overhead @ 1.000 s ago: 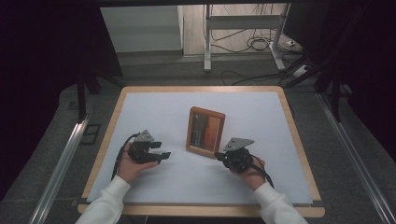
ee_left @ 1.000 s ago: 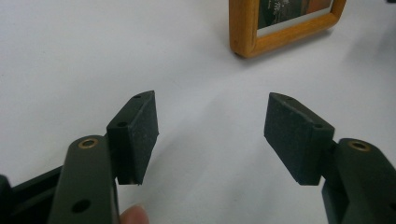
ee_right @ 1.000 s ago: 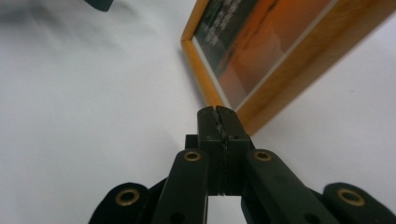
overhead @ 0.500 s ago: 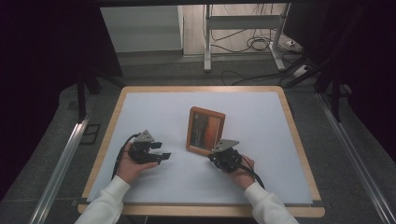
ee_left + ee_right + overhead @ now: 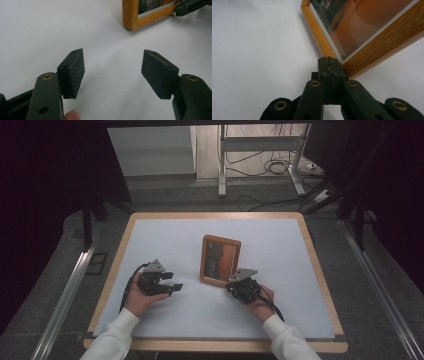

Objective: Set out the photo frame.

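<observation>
A wood-edged white surface (image 5: 165, 240) carries a wooden picture frame with an orange-toned picture (image 5: 220, 260), lying flat near its middle. The right gripper (image 5: 235, 285), fingers pressed together, has its tips at the frame's near corner. The left gripper (image 5: 172, 286) rests well apart to the left, fingers (image 5: 72, 70) spread wide.

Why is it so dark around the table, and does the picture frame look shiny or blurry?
High view: light falls on the white table, the room around stays dark. Right gripper view: the picture frame shows soft glare on its glass and is slightly blurred up close.
</observation>
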Demonstrator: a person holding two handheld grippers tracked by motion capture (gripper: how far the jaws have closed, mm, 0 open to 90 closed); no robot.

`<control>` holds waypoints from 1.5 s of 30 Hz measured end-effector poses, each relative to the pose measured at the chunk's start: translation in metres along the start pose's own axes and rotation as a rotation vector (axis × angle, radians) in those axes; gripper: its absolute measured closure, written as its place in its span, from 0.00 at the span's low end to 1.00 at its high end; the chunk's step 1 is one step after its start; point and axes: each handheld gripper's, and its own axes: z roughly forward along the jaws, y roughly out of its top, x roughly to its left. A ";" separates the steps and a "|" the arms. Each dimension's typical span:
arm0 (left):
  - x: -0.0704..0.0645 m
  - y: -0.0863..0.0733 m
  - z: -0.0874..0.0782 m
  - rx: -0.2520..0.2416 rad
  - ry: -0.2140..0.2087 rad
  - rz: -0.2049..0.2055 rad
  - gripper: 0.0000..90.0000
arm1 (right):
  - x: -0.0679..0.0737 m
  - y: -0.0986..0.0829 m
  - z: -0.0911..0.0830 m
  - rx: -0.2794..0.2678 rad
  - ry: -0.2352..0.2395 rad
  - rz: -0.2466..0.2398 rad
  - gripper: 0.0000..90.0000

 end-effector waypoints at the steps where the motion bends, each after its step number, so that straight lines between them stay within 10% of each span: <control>1: 0.000 0.000 0.000 0.000 0.000 -0.001 0.38 | -0.001 0.000 0.000 0.000 -0.003 -0.001 1.00; 45: -0.003 0.002 -0.002 -0.020 -0.011 0.003 0.38 | -0.021 -0.005 -0.024 -0.067 -0.028 0.064 1.00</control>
